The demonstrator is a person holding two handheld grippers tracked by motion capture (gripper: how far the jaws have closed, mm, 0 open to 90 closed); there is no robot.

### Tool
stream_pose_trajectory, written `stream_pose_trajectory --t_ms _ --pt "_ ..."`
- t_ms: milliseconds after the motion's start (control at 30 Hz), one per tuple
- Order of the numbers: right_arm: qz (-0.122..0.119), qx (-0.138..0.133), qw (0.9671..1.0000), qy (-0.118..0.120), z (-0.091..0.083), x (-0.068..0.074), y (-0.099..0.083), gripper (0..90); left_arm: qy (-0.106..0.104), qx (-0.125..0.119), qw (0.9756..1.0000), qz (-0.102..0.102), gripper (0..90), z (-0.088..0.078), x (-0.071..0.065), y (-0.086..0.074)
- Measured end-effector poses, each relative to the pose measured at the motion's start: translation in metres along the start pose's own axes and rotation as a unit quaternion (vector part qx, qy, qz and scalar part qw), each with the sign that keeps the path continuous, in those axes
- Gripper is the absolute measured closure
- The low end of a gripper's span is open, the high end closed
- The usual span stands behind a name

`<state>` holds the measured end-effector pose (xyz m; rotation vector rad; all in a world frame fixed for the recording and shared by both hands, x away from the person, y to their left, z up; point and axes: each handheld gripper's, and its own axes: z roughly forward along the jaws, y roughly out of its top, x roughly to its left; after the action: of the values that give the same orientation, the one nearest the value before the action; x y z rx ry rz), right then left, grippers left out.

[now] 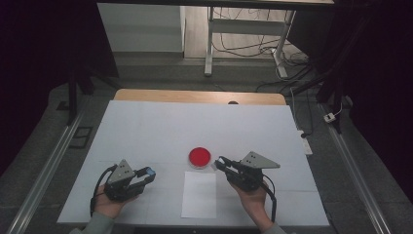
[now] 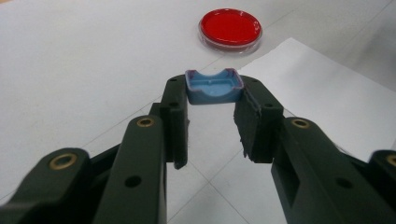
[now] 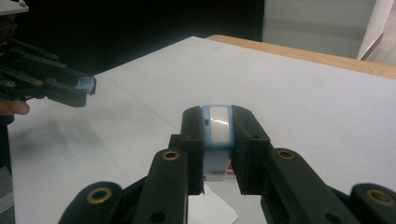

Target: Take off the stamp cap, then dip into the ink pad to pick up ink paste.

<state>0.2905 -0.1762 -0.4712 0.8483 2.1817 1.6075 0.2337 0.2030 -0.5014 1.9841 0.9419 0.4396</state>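
Gripping blue cap [image 2: 214,87], right tongs [image 3: 218,122] pinching pale-blue piece [image 3: 218,135]

A round red dish [image 1: 200,157] stands on the white table [image 1: 146,131]. Just before it lies a white paper sheet [image 1: 199,195].

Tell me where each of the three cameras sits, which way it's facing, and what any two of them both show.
High view: above the person's side, looking forward and down on the table; shows both hands, left tongs, right tongs, red dish, paper sheet.
Left gripper view: rides the left tongs, looking along its jaws, shut on a blue cap.
Right gripper view: rides the right tongs, shut on a blue-and-white piece; left tongs farther off.
Shared: high and left gripper views both show the dish and sheet.
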Motion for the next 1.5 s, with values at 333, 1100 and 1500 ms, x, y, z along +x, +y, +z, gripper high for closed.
stream_pose_trajectory --t_ms 333,1100,1500 --pt "-0.001 0.003 1.0 -0.001 0.005 -0.002 0.002 75.7 -0.001 0.0 1.0 0.0 65.7 0.0 0.0 0.001" --pt "-0.009 0.021 0.9997 -0.004 0.028 -0.012 0.015 75.7 -0.004 0.004 1.0 0.001 65.7 0.004 0.0 0.001" --pt "-0.009 0.03 0.9995 0.0 0.041 -0.016 0.02 75.7 -0.005 0.007 1.0 0.003 65.7 0.005 -0.001 0.001"
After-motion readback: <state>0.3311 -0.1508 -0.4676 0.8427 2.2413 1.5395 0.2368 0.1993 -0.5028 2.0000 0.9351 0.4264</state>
